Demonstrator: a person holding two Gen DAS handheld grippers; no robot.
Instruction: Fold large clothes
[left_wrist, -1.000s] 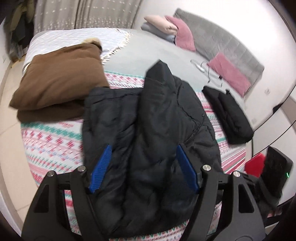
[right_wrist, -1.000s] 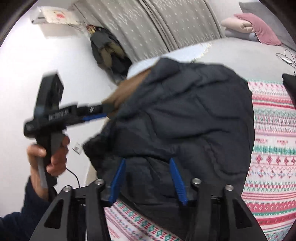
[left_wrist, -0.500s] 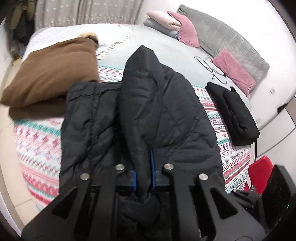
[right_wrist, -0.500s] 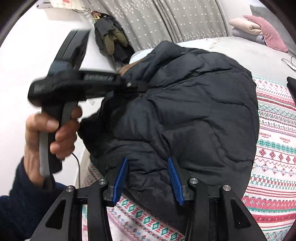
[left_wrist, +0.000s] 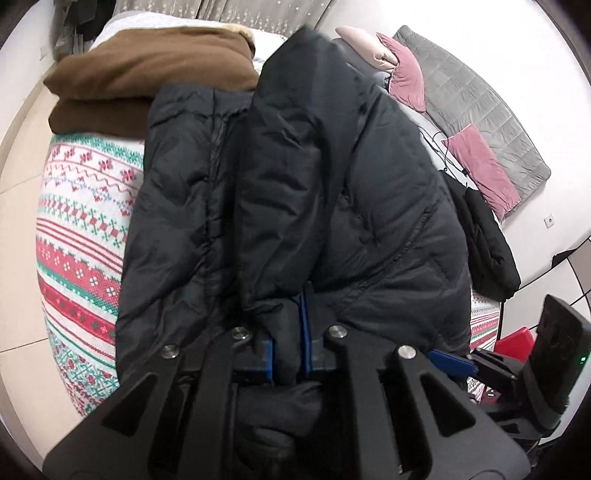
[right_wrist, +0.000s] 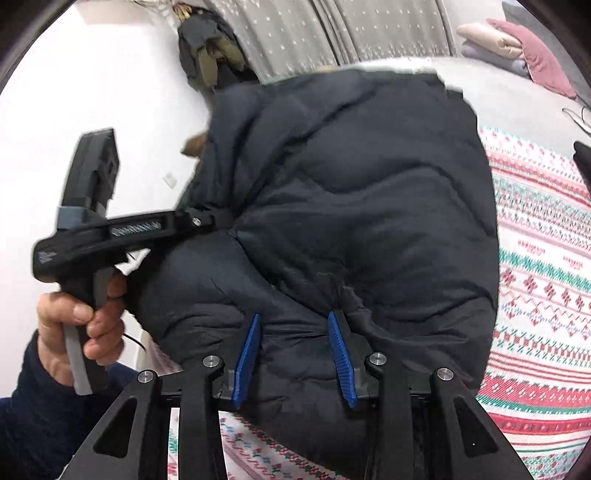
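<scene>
Item: black puffer jacket (left_wrist: 303, 206), large, quilted, hooded; lies on the patterned bedspread (left_wrist: 74, 236) at the near edge of the bed, a sleeve or side panel doubled over its middle.

Left gripper (left_wrist: 287, 343): we see its blue pads nearly together, clamped on a ridge of the jacket's near hem. We judge the pinch gathers the bulky layers so that the hem can be carried as one.

Right gripper (right_wrist: 293, 354): jaws partly open and just now narrowing, the padded near edge bulging between the pads; we cannot tell if they press yet. We take it as the second hold, so both near corners can move together.

Condition of jacket: matte, puffy, deeply creased, seams raised; likely springy and slow to stay flat. In the right wrist view, its left side bunches where the left gripper, held in a hand (right_wrist: 79, 328), bites.

Adjacent: folded brown blanket (left_wrist: 147, 74) far left; small black garment (left_wrist: 487, 243) right; pink pillows (left_wrist: 484, 166) far right.
</scene>
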